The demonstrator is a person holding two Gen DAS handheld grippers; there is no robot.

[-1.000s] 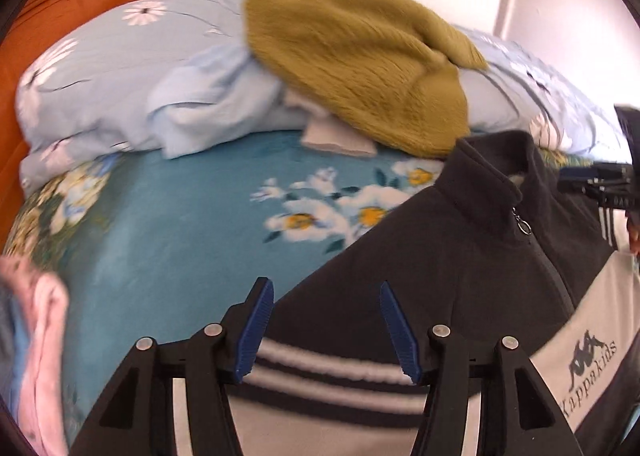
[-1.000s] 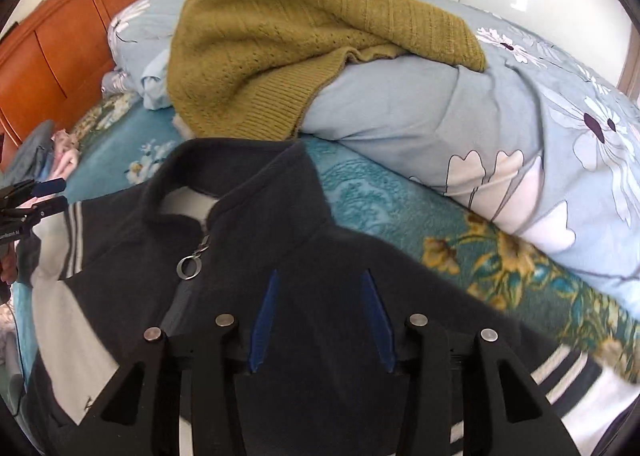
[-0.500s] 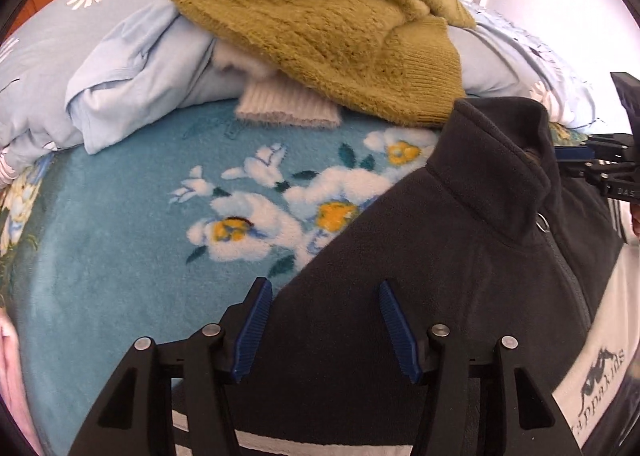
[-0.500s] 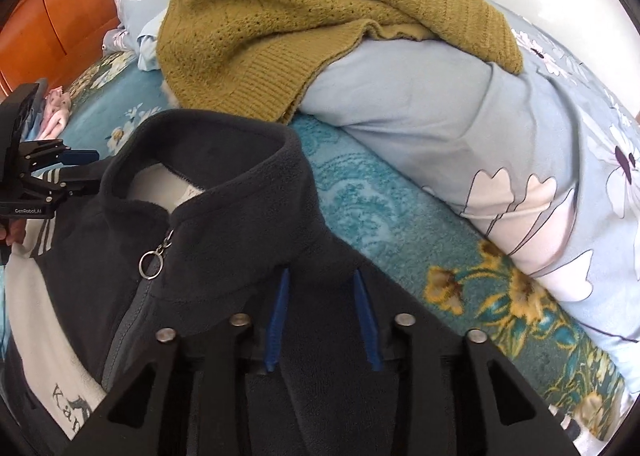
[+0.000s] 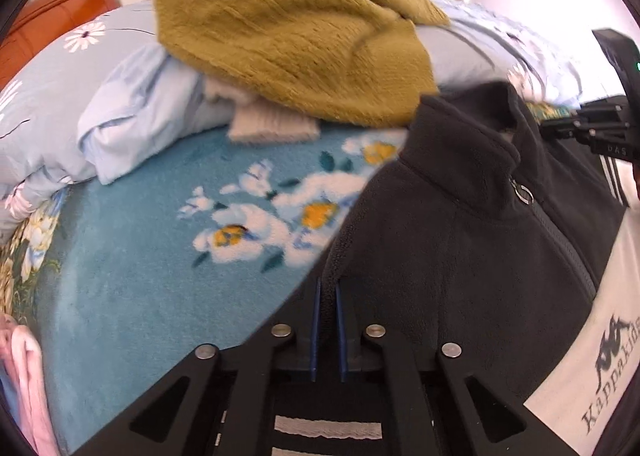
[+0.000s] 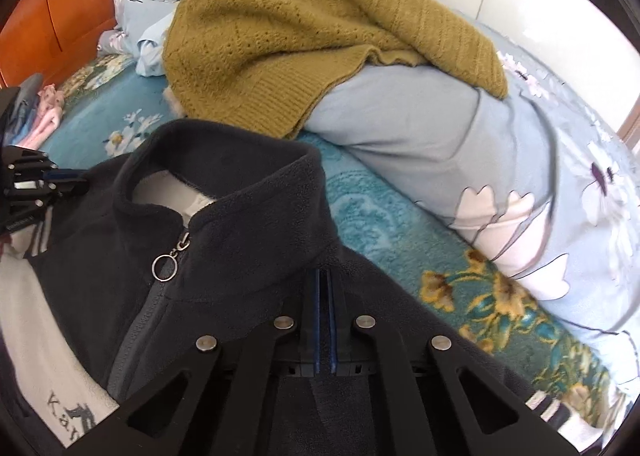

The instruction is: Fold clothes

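Our left claw [image 5: 326, 288] is pinched nearly closed on the edge of the jacket [image 5: 460, 240] at its shoulder, dark fleece caught between the blue pads. Our right claw [image 6: 324, 276] is likewise clamped tight on the jacket's [image 6: 224, 240] other shoulder, just beside the collar [image 6: 240, 172]. Each claw shows in the other's view, at the far side of the garment.

The jacket lies face up on the bed between the two claws, zipped to the neck, with a ring pull [image 6: 165, 268] hanging below the collar. White panels with printed lettering [image 5: 608, 388] and striped sleeves [image 6: 548, 408] spread out toward us.

Beneath it is a teal floral blanket [image 5: 160, 256]. Beyond the collar, an olive knitted sweater [image 6: 304, 40] lies draped over a pale blue flowered duvet [image 6: 500, 144], its hem near the jacket's collar. A white ribbed piece [image 5: 272, 124] peeks from under the sweater. Pink cloth [image 5: 24, 376] sits at the left edge of the bed, and a wooden headboard [image 6: 68, 8] stands behind.
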